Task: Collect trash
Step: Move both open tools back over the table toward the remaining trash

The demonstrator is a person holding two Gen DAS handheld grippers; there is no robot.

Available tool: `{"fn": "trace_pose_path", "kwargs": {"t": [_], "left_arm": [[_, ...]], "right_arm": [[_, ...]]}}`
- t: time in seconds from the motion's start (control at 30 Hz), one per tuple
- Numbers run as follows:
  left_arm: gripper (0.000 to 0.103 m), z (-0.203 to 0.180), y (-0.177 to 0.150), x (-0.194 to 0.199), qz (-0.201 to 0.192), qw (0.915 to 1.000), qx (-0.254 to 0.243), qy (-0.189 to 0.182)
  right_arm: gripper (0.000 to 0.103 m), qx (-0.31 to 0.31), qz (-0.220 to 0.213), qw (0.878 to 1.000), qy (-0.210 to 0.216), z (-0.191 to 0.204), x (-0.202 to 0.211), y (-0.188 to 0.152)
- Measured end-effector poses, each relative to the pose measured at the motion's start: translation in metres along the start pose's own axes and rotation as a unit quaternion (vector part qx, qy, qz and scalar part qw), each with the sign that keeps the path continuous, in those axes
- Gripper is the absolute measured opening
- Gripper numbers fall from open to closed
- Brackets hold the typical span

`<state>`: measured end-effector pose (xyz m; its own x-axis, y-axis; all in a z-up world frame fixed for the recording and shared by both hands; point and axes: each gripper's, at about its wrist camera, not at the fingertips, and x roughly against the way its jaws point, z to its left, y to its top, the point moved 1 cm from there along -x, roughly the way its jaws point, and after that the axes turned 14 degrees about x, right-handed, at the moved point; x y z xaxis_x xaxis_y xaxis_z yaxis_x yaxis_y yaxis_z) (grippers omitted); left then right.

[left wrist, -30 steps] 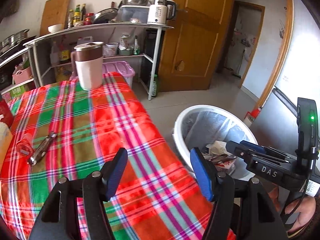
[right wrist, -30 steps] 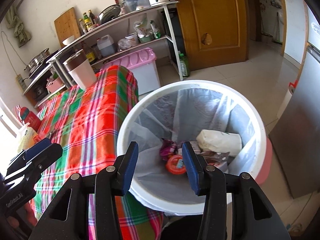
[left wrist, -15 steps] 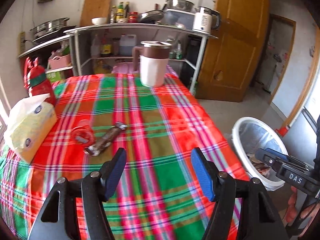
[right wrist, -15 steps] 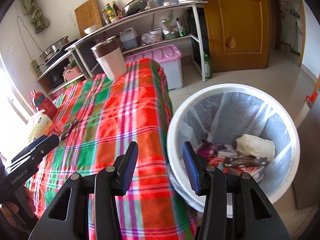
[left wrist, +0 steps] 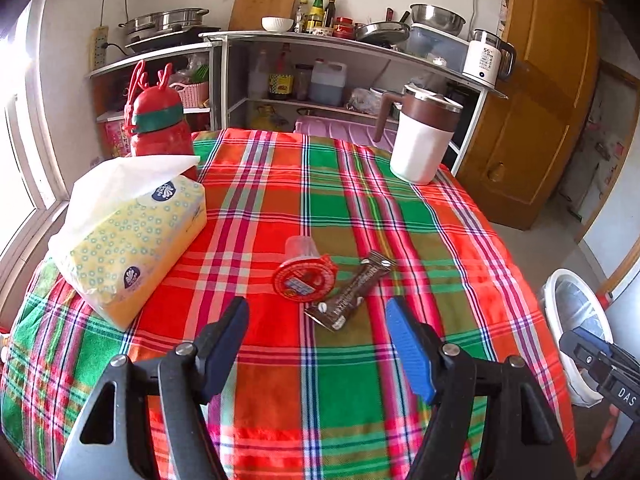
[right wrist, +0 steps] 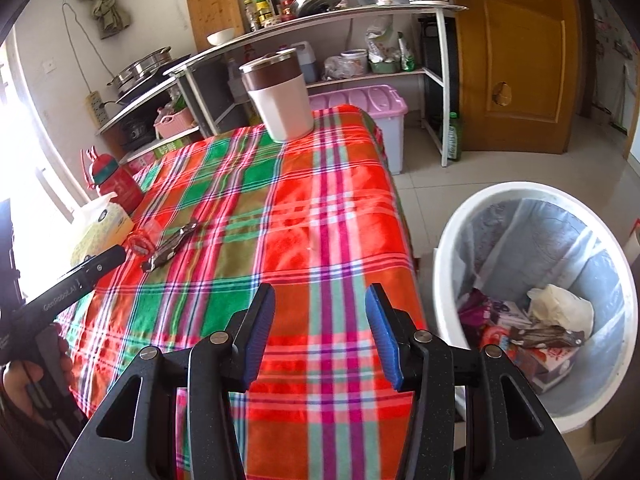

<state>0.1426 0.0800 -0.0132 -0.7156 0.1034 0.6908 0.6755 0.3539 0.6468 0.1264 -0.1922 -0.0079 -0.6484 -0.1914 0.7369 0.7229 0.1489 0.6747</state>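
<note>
Where lined, bin point(right wrist: 452, 240) with wrappers point(right wrist: 548, 336)

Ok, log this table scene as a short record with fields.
trash left on table: red-lidded jelly cup on its side, touching a brown snack wrapper
other items: tissue pack, red bottle, white jug
bin: white bin on the floor beside the table, already holding rubbish
left gripper: empty, fingers opening, facing the trash
right gripper: open, empty
</note>
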Motion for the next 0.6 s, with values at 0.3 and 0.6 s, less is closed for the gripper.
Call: {"fn": "trace_pose_path", "kwargs": {"t": [0.3,0.6], "left_arm": [[0.073,0.009,0.013,-0.027,0.025,0.9996,0.015,0.006],[0.073,0.008,0.017,-0.05,0.04,0.9991,0.006,0.012]], "right_arm": [[0.048,0.018,0.007,1.0,0.012,0.027,-0.02,0.012],[0.048,0.026,0.019,0.999,0.017,0.042,-0.037,0.018]]}}
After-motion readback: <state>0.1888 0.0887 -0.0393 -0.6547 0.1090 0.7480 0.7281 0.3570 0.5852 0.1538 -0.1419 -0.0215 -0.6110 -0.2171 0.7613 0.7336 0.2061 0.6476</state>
